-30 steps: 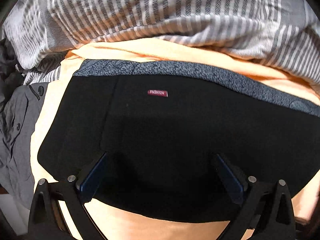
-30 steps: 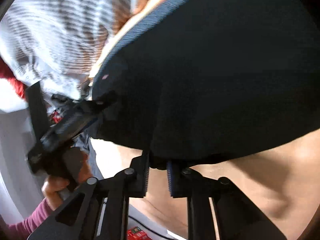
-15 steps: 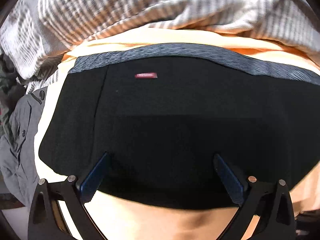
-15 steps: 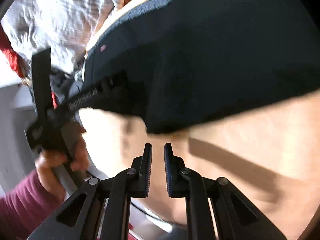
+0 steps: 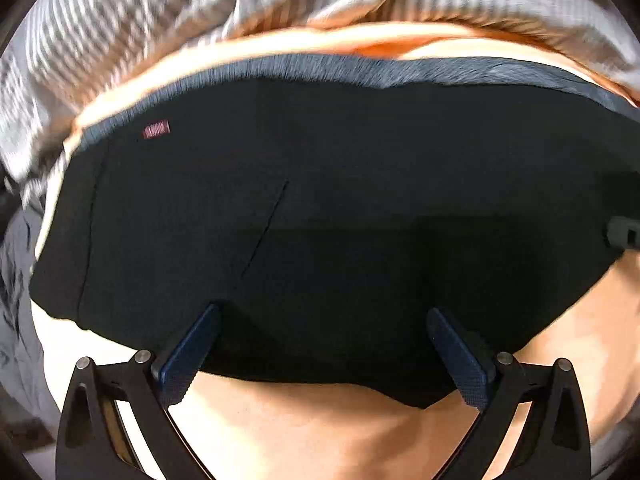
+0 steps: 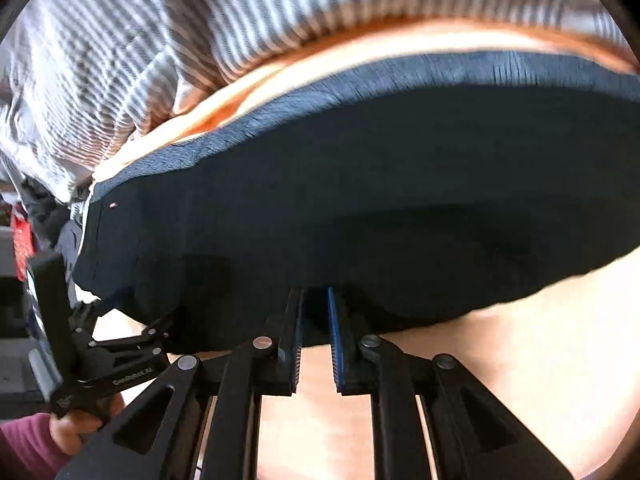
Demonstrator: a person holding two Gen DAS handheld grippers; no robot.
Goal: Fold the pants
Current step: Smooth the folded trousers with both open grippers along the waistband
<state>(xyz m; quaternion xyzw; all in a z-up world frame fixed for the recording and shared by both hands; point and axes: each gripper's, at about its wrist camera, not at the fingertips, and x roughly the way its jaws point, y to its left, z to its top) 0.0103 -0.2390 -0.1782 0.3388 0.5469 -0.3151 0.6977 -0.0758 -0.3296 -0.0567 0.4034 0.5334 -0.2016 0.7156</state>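
Left wrist view. A peach-orange sheet [image 5: 320,432] covers the work surface; a grey-and-white striped blanket [image 5: 168,12] is bunched along its far side, and a grey garment [image 5: 16,280] lies off the sheet's left edge. The black pants [image 5: 340,220], folded to a broad band, lie flat on the sheet with the grey-blue waistband [image 5: 360,70] on the far side next to the blanket and a small red label [image 5: 156,129] near its left end. The left gripper [image 5: 324,316] has its jaws spread wide above the near edge of the pants; whether the pads touch the cloth cannot be told.

Right wrist view. The same sheet [image 6: 540,360], blanket [image 6: 200,40] and pants [image 6: 360,200] appear. The right gripper [image 6: 315,300] has its jaws narrow, nearly together, with the tips at the near hem of the pants; no cloth is visibly pinched between them. To the left of the pants, a hand [image 6: 76,428] in a maroon sleeve [image 6: 24,448] carries the left gripper [image 6: 132,312], which reaches the pants' left near edge.
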